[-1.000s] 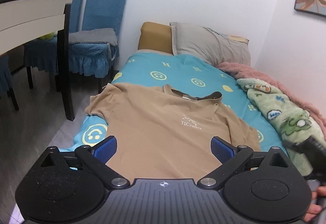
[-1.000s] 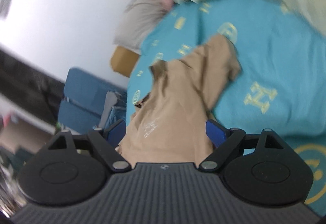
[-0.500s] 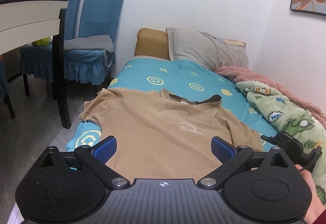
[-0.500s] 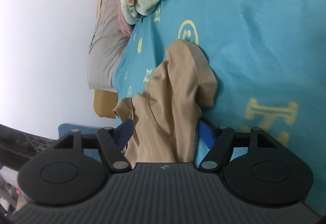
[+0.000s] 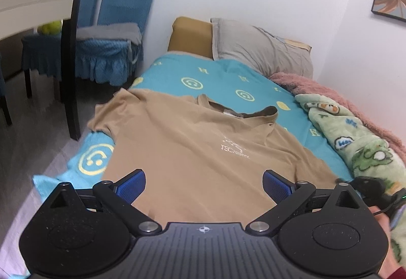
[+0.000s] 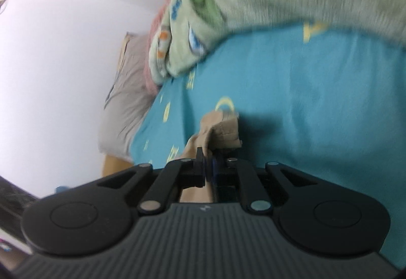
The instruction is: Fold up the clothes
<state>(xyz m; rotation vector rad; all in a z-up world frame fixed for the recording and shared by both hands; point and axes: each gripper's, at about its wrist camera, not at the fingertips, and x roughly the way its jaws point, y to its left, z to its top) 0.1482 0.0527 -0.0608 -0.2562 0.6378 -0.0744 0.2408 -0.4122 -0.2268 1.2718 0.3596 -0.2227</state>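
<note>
A tan polo shirt (image 5: 192, 149) lies spread front up on a teal bed sheet (image 5: 215, 78), collar toward the pillows. My left gripper (image 5: 203, 186) is open and empty, hovering over the shirt's lower part. My right gripper (image 6: 208, 168) is shut on the hem of the shirt's right sleeve (image 6: 223, 130), which bunches up past the fingertips. In the left wrist view the right gripper (image 5: 365, 185) shows at the shirt's right edge, with a hand behind it.
A green cartoon blanket (image 5: 360, 142) and a pink blanket (image 5: 337, 96) lie along the wall side. A grey pillow (image 5: 258, 48) and a brown cushion (image 5: 190, 35) are at the head. Blue chairs (image 5: 119, 25) and a table leg (image 5: 69, 63) stand left of the bed.
My right gripper has closed on the shirt's right sleeve, having been open around it before. My left gripper stayed open and drifted slightly over the shirt.
</note>
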